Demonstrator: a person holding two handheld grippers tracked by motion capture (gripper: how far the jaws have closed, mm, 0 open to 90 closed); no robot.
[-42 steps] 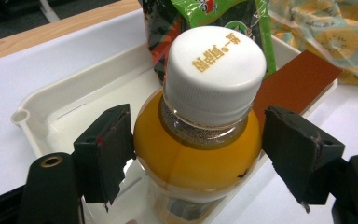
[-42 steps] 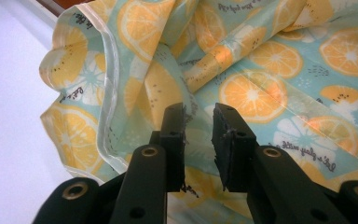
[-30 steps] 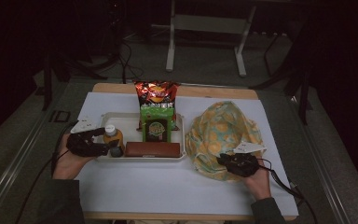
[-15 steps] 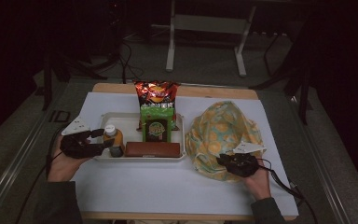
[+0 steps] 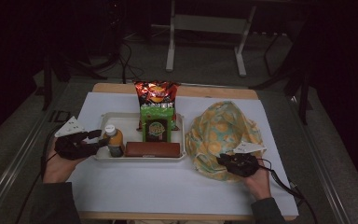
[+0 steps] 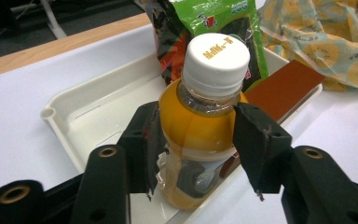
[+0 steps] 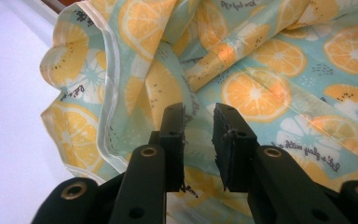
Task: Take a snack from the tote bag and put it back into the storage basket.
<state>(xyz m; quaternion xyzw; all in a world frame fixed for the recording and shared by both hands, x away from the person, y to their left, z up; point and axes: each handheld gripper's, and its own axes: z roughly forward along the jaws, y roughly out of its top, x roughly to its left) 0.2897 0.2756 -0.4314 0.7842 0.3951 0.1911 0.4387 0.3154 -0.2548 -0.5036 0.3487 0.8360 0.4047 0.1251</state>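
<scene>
Left gripper (image 6: 193, 140) first: from where I sit, its two black jaws stand spread on either side of the orange juice bottle (image 6: 204, 126), one pad at each flank of the orange body just under the neck. Both pads look to be touching the plastic or nearly so, but I cannot tell from the left gripper view whether they are pressing it. The bottle stands upright with its white cap (image 6: 219, 58) on, at the near left end of the white tray (image 6: 81, 114), close against the tray's front rim. Behind it in the tray I see a green snack bag (image 6: 223, 18) leaning upright, and a brown flat box (image 6: 282, 88) lying along the front rim to the bottle's right. In the high view the left gripper (image 5: 98, 138) comes at the bottle (image 5: 114, 141) from the tray's left side. On the other hand, the right gripper (image 7: 198, 140) has its jaws only narrowly parted, with a slim gap between the pads, hanging over the fruit-print cloth bag (image 7: 261, 84); I cannot tell whether a fold is pinched there. In the high view that gripper (image 5: 226, 162) sits at the bag's near edge (image 5: 214, 135), right of the tray, on the white table cover (image 5: 168, 186).
</scene>
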